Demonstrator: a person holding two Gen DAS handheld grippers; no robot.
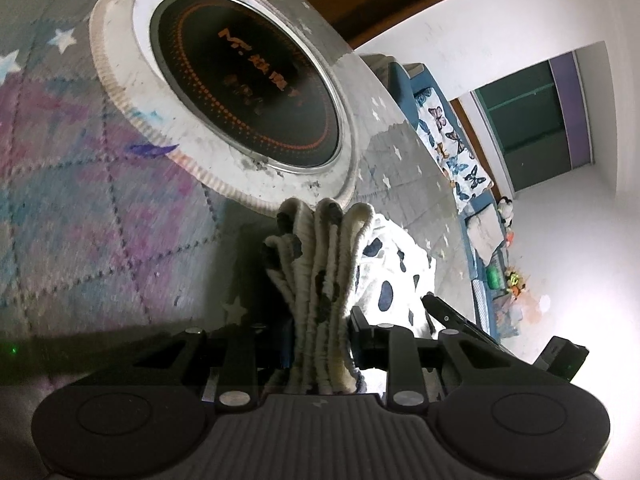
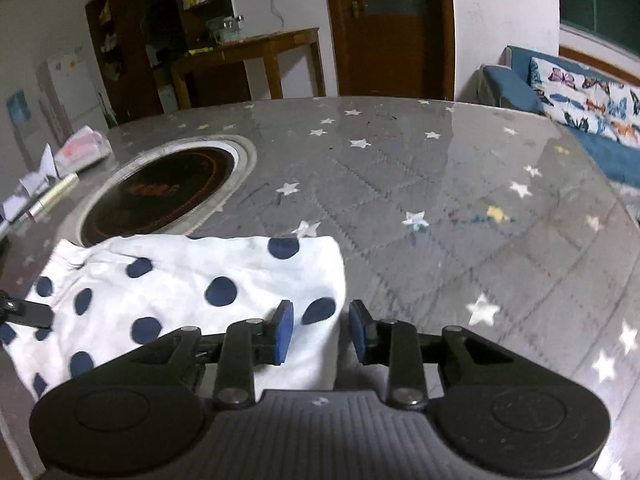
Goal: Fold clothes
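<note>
A white garment with dark blue dots point(image 2: 180, 280) lies flat on the grey star-patterned table point(image 2: 400, 180). My left gripper point(image 1: 322, 320) is shut on a thick bunch of that garment's folded edges point(image 1: 320, 248), which stand up between its fingers. My right gripper point(image 2: 322, 332) is open over the garment's right edge, its blue pads point(image 2: 283, 334) apart. The cloth edge lies beneath the gap and is not pinched. A black finger of the left gripper point(image 2: 24, 314) shows at the left edge of the right wrist view.
A round black cooktop with a white rim point(image 1: 248, 92) is set into the table just beyond the garment. A tissue pack point(image 2: 82, 150) and a pen point(image 2: 52, 198) lie at the far left. A blue sofa with a butterfly cushion point(image 2: 588, 104) stands past the table's right side.
</note>
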